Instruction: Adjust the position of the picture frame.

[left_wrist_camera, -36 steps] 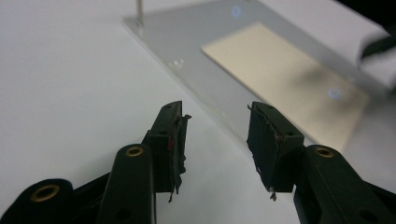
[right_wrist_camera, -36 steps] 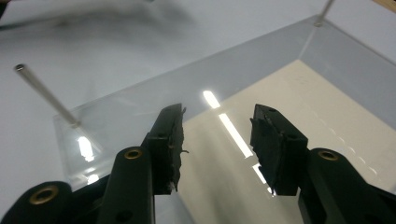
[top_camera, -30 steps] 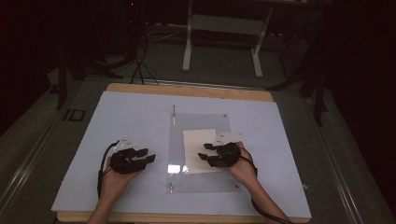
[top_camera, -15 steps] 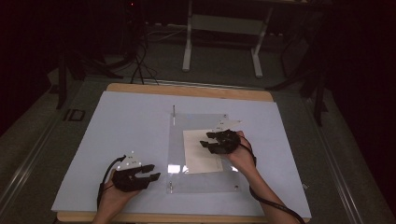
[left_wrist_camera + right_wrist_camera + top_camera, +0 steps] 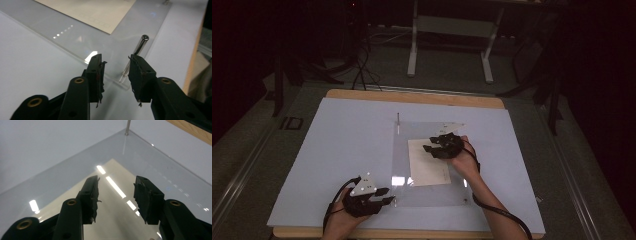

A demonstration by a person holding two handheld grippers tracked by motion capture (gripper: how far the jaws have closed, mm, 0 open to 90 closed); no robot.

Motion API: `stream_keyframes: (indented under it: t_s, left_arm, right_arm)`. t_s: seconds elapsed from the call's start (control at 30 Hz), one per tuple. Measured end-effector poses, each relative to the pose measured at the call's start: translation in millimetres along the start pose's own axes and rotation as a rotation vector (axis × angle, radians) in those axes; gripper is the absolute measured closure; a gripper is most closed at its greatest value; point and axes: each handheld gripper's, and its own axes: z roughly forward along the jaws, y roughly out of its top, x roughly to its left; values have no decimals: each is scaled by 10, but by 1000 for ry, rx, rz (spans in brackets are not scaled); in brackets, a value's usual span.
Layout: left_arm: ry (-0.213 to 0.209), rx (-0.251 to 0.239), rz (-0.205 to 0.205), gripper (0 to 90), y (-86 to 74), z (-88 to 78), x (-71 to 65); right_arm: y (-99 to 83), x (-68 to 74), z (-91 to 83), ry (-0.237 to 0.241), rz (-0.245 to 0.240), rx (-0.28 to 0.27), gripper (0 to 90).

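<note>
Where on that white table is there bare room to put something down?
The widest free patch is the left part of the white mat, between its left edge and the clear plate. A narrower strip runs right of the plate. It is crowded over the paper, where the right gripper hangs, and at the plate's near-left corner by the left gripper.

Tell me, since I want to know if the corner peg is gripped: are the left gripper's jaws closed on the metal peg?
No: in the left gripper view the metal peg stands beyond the left gripper, whose jaws are apart with nothing between.
</note>
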Motion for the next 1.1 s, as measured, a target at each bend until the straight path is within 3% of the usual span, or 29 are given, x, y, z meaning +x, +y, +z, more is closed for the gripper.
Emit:
stream_keyframes:
  t_s: [0.13,0.3,0.4,0.5,0.53,0.67,0.83,0.9,0.97,1.1]
  left_arm:
    - [-17,12,1,619,-21,10,-28]
    - [-35,22,36,629,9,85,-90]
    - [-63,12,25,724,31,126,-89]
    - [-66,8,22,753,33,133,-94]
    - [-25,16,47,807,39,164,-118]
    - [7,18,70,838,44,161,-164]
    - [-15,-6,17,784,32,170,-160]
    - [-15,-6,17,764,32,170,-160]
    - [10,-4,36,758,43,195,-200]
    - [22,-13,33,787,41,205,-187]
  right_arm:
    - [108,-48,135,3,-3,10,554]
    - [232,-113,293,-7,-3,14,586]
    - [339,-164,414,-31,-6,5,657]
    - [379,-182,462,-42,0,-3,666]
    - [438,-213,551,-48,16,-15,703]
    - [530,-243,706,-55,30,-13,715]
    - [679,-242,917,-54,63,-18,708]
    - [707,-238,957,-54,63,-15,708]
    - [762,-238,1056,-64,69,-7,704]
    - [809,-262,1205,-74,97,-2,705]
